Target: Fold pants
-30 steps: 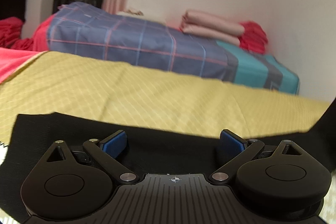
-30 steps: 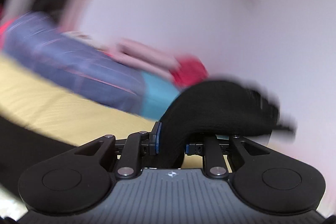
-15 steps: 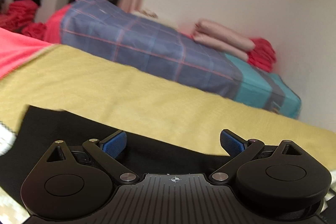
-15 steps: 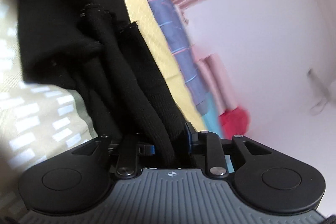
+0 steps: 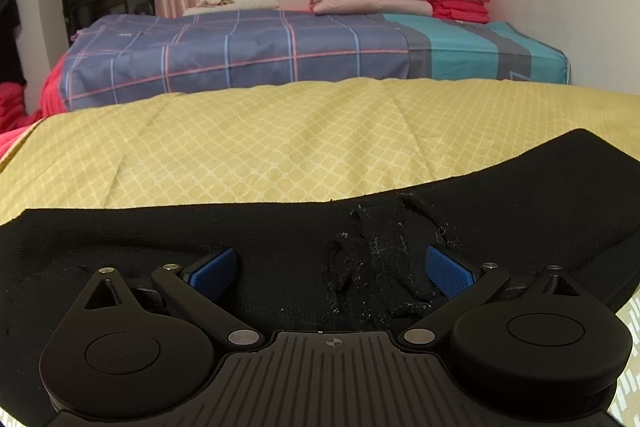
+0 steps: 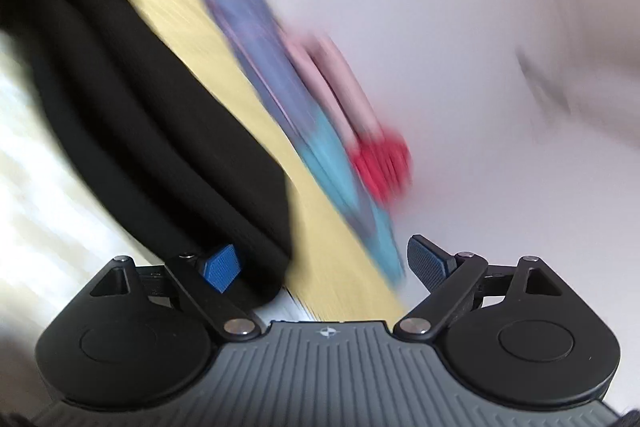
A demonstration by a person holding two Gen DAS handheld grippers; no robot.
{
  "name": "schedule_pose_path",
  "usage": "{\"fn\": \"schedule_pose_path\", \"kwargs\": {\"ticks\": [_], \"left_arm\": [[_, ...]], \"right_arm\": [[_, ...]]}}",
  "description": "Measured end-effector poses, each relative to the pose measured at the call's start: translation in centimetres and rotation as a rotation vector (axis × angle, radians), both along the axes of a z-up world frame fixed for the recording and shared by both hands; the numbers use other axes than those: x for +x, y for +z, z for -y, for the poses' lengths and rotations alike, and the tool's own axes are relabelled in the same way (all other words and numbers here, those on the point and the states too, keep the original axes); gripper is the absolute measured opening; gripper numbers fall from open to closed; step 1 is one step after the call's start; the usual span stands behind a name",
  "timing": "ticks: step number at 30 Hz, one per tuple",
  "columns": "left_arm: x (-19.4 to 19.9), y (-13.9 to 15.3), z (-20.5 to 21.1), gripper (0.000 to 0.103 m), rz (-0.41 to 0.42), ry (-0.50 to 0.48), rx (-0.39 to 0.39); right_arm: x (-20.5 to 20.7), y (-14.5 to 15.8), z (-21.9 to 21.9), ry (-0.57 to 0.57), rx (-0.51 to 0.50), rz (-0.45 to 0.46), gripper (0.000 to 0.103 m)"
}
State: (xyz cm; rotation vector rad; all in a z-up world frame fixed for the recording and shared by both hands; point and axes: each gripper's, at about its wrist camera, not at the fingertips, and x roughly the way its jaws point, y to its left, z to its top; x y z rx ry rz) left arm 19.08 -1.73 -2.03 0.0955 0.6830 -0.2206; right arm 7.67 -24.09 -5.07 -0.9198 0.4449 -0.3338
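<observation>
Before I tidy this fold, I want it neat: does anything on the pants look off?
Yes. The pants lie flat except for a rumpled, lint-flecked bunch between the left hand-held gripper's open fingers, near the right one.

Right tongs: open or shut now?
Open: the right tongs show blue pads spread wide, and the black pants lie beside them, ungripped.
</observation>
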Motion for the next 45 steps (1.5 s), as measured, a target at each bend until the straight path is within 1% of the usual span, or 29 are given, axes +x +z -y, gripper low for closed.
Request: {"fn": "schedule_pose_path", "kwargs": {"ticks": [1, 2, 3, 4, 5, 6, 7, 8, 9, 10, 11, 12, 13, 15, 17, 20, 22, 24, 25, 27, 29, 31, 33, 35, 37, 39, 42, 44, 45], "left_arm": [[0.1, 0.0, 0.0, 0.103, 0.0, -0.004, -0.002], [0.1, -0.1, 0.1, 0.103, 0.0, -0.006, 0.0], [0.2, 0.0, 0.1, 0.103, 0.001, -0.005, 0.002], [0.2, 0.0, 0.1, 0.103, 0.0, -0.004, 0.002], [0.2, 0.0, 0.0, 0.103, -0.002, -0.004, -0.002], [0.3, 0.0, -0.1, 0.103, -0.003, -0.005, -0.004], [0.3, 0.0, -0.1, 0.103, -0.003, -0.005, -0.003], [0.2, 0.0, -0.1, 0.103, -0.003, -0.006, -0.003], [0.2, 0.0, -0.1, 0.103, -0.002, -0.006, -0.003], [0.2, 0.0, -0.1, 0.103, -0.003, -0.007, -0.005], [0.2, 0.0, 0.0, 0.103, -0.003, -0.007, -0.005], [0.2, 0.0, 0.0, 0.103, -0.004, -0.007, -0.006], [0.2, -0.1, 0.0, 0.103, -0.004, -0.007, -0.005], [0.2, -0.1, -0.1, 0.103, -0.005, -0.007, -0.006], [0.3, 0.0, -0.1, 0.103, -0.005, -0.006, -0.005], [0.3, 0.0, -0.1, 0.103, -0.005, -0.006, -0.005], [0.2, 0.0, -0.1, 0.103, -0.005, -0.007, -0.006], [0.3, 0.0, -0.1, 0.103, -0.005, -0.007, -0.007], [0.3, 0.0, -0.1, 0.103, -0.006, -0.007, -0.008], [0.3, 0.0, -0.1, 0.103, -0.005, -0.009, -0.009], [0.2, 0.0, -0.1, 0.103, -0.005, -0.01, -0.011], [0.2, 0.1, -0.2, 0.103, -0.006, -0.012, -0.013], [0.2, 0.1, -0.2, 0.103, -0.006, -0.013, -0.015], [0.0, 0.3, -0.6, 0.103, 0.003, -0.017, -0.035], [-0.8, 1.0, -1.3, 0.103, 0.044, -0.034, -0.064], [-2.1, 1.9, -1.9, 0.103, 0.11, -0.057, -0.078], [-3.9, 3.5, -2.5, 0.103, 0.205, -0.067, -0.083], [-4.5, 4.5, -2.9, 0.103, 0.22, -0.039, -0.085], [-4.7, 5.0, -3.3, 0.103, 0.218, -0.02, -0.089]], "right_arm": [[0.4, 0.9, 2.2, -0.057, 0.125, -0.022, 0.095], [0.9, 2.0, 3.8, -0.098, 0.301, -0.048, 0.095], [1.3, 2.9, 4.3, -0.138, 0.416, -0.045, 0.093], [1.3, 3.3, 3.6, -0.133, 0.432, -0.045, 0.088], [1.1, 3.3, 2.3, -0.079, 0.379, -0.051, 0.083], [0.7, 2.9, 1.4, -0.011, 0.304, -0.051, 0.085], [0.8, 2.3, 1.2, 0.02, 0.231, -0.046, 0.087], [1.2, 1.8, 1.1, 0.001, 0.188, -0.052, 0.088], [2.0, 1.5, 1.9, -0.052, 0.195, -0.061, 0.09], [2.6, 1.9, 3.2, -0.089, 0.272, -0.081, 0.091], [2.8, 3.1, 4.5, -0.106, 0.385, -0.098, 0.092], [2.8, 3.8, 5.1, -0.128, 0.464, -0.14, 0.092], [3.3, 4.1, 5.5, -0.128, 0.496, -0.186, 0.092], [2.2, 5.6, 5.0, -0.055, 0.5, -0.225, 0.091], [0.5, 7.5, 5.1, 0.028, 0.533, -0.192, 0.095], [0.4, 9.8, 4.0, 0.112, 0.642, -0.1, 0.098], [1.6, 9.9, 3.8, 0.131, 0.692, -0.07, 0.098], [4.1, 8.9, 4.0, 0.131, 0.78, -0.082, 0.098], [5.1, 8.1, 4.2, 0.123, 0.809, -0.12, 0.098], [8.4, 5.7, 4.7, -0.014, 0.807, -0.298, 0.097], [7.7, 6.0, 5.8, -0.039, 0.944, -0.263, 0.096], [7.3, 7.0, 6.6, -0.053, 1.015, -0.223, 0.095], [7.1, 6.9, 6.8, -0.046, 1.011, -0.189, 0.096], [8.0, 5.4, 6.7, -0.075, 0.977, -0.274, 0.097], [8.0, 5.8, 7.6, -0.088, 1.025, -0.266, 0.098], [7.3, 7.0, 7.8, -0.092, 1.045, -0.21, 0.096], [6.2, 8.0, 7.0, -0.044, 1.015, -0.152, 0.097], [6.3, 7.6, 6.3, -0.025, 1.002, -0.183, 0.098], [6.6, 6.9, 5.8, -0.02, 0.986, -0.229, 0.099]]}}
